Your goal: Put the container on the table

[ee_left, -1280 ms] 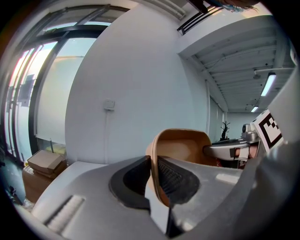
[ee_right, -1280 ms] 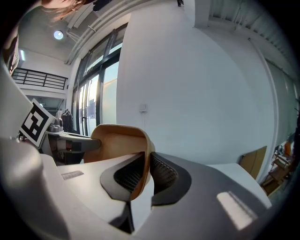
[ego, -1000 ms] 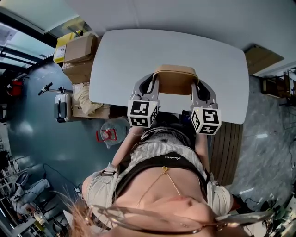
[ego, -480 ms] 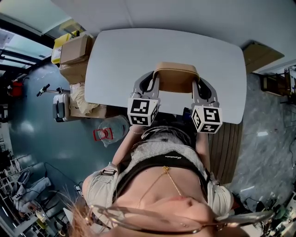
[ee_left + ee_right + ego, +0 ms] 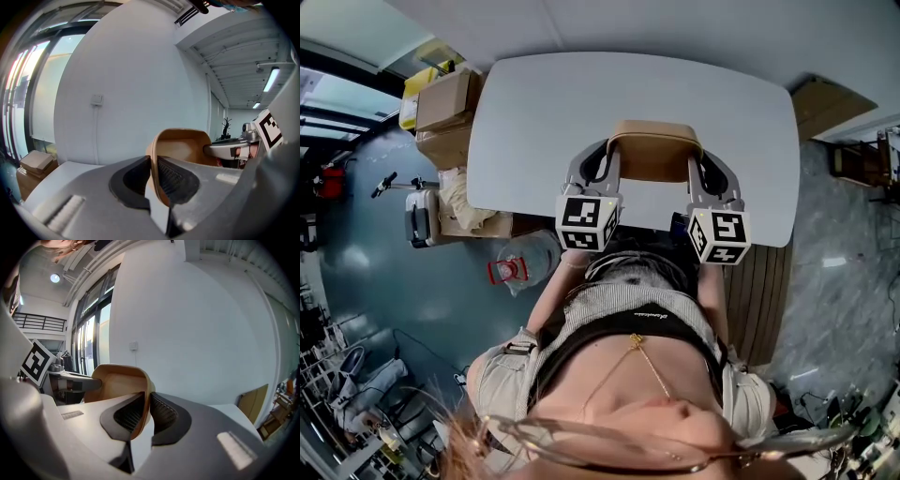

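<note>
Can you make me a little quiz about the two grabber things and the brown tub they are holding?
1. True or false: only one gripper holds the container.
2. What is the left gripper shut on? A) the container's wall B) a cup C) nothing
3. What colour is the table?
Key: 1 false, the right gripper clamps the other wall too. 2 A. 3 light grey.

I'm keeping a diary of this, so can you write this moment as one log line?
left gripper: shut on container rim | right gripper: shut on container rim | container: over table near edge, contact unclear
</note>
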